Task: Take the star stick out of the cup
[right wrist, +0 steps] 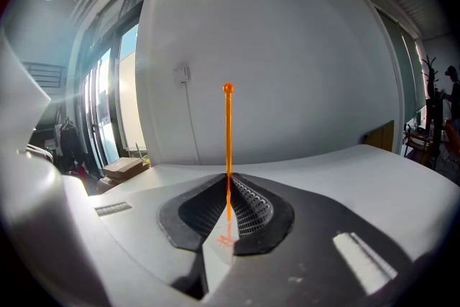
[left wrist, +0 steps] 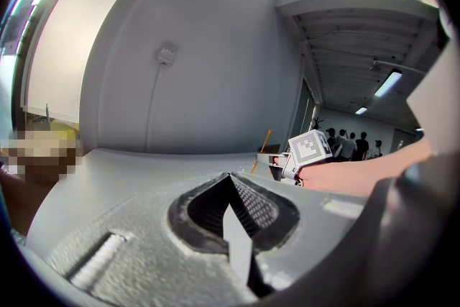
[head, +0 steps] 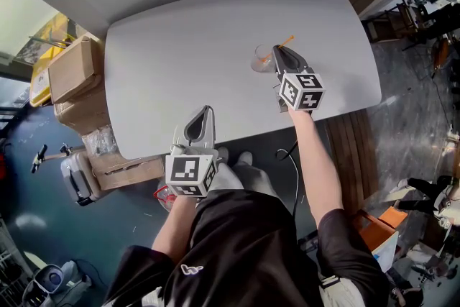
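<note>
The right gripper (right wrist: 228, 180) had its jaws clamped on the thin orange stick (right wrist: 228, 133) at the clear cup (head: 260, 60) on the white desk (head: 180, 47). The left gripper (left wrist: 231, 177) had its jaws together, empty.

Orange star stick (right wrist: 228, 147); pale grey table (head: 180, 54)

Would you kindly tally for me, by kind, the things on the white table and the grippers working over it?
Clear cup: 1
Orange star stick: 1
Grippers, the left gripper and the right gripper: 2
Total: 4
</note>
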A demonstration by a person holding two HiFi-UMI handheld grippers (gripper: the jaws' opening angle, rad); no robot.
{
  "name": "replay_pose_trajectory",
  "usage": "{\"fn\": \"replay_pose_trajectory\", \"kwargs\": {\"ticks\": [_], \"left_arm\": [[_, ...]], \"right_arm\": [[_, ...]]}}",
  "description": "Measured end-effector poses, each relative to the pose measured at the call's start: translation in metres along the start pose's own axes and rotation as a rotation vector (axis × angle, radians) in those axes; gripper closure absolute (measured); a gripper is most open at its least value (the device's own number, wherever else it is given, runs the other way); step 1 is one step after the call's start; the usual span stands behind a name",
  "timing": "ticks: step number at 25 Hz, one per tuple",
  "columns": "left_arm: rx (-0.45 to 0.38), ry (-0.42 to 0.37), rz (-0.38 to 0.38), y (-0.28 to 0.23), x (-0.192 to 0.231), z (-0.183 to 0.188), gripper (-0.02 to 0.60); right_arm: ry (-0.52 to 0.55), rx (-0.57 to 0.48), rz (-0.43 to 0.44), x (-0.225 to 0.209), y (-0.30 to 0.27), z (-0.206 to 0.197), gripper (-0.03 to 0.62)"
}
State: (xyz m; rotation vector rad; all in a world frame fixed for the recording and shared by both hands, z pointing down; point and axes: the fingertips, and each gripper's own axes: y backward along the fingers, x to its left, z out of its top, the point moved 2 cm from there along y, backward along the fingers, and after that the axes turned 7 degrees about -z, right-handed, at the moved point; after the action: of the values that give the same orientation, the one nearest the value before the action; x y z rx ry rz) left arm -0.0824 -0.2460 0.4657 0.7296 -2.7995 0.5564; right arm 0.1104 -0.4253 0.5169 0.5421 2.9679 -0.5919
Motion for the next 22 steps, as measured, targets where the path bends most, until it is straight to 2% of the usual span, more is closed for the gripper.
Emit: {"fn": "replay_pose_trajectory", "kwargs": {"ticks": [22], "left_arm": [[-0.022,0.030,-0.031,0.004,-0.005,-0.004,0.580]], "right_arm": [[0.034,-0.113,0.033,0.015,0.032,0.048,0.577]]}}
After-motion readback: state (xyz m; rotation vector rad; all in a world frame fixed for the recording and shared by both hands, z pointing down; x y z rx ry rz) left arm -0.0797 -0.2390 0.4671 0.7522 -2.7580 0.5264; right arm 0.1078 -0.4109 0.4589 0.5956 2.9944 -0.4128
